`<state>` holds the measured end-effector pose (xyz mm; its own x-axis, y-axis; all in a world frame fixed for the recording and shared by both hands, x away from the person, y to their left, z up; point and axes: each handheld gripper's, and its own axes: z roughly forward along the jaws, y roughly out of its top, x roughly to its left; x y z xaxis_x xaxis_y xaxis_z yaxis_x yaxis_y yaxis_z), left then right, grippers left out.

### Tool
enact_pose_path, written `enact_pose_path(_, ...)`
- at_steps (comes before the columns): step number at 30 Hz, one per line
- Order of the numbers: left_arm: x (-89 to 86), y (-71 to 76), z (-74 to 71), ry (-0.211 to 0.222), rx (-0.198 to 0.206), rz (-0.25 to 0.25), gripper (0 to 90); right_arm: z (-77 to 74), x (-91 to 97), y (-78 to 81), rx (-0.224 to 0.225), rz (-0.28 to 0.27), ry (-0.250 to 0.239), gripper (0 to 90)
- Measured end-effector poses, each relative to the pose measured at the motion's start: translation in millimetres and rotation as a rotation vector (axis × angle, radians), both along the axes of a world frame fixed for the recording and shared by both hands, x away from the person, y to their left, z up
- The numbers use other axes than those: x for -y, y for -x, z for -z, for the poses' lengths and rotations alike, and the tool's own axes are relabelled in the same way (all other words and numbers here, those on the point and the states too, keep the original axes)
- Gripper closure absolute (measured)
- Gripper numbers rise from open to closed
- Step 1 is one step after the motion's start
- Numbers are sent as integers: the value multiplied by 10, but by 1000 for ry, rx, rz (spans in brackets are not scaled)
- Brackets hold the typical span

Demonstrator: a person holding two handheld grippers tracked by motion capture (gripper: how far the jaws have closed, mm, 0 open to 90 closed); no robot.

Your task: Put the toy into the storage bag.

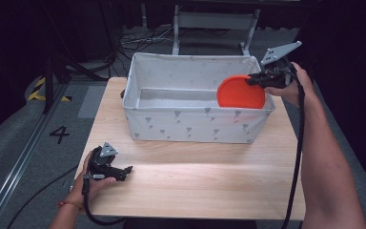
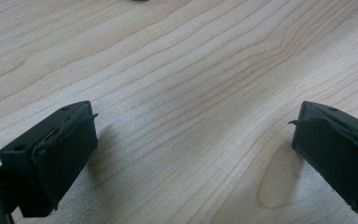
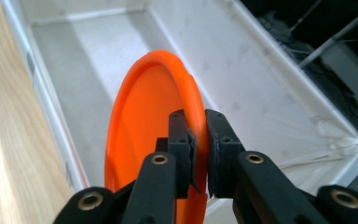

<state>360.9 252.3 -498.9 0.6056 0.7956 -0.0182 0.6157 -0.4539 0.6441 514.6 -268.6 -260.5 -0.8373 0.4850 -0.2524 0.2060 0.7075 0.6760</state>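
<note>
Orange plate, 1 item: round, shallow, with a raised rim; looks like thin moulded plastic.

Location: held on edge above the right end of the white fabric bin, partly below the bin's rim line in the high view. Whether it touches the bin floor cannot be told. In the right gripper view the plate stands nearly upright, its concave face turned toward the wooden table.

Holder: right gripper, jaws clamped on the plate's rim, 1 jaw on each face; seen close in the right gripper view.

Left gripper: resting low on the table near its front-left corner, jaws spread wide with nothing between them; bare wood grain lies between its pads.

Bin: soft-sided, printed with small grey motifs, interior apparently bare.

Handling notes (judgement): light, stiff enough to keep its shape under a rim pinch, smooth and probably slippery, so it could pivot or slide in a 1-point grip. Unlikely to break if dropped into the fabric bin. Best hold: across the rim edge, as now, where the lip gives the pads something to bite.
</note>
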Motion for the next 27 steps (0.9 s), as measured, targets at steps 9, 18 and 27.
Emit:
enact_pose_path(9, 0, -1, 0, 1, -1, 0, 3, 227, -183, -30, -78, -108, 146, 818)
enact_pose_path(18, -2, -5, 0, 2, -2, 5, 2, 346, -391, -61, -178, -188, 305, 814)
enact_pose_path(27, -3, -5, 0, 1, -2, 6, 2, 438, -611, -170, -274, -190, 490, 807)
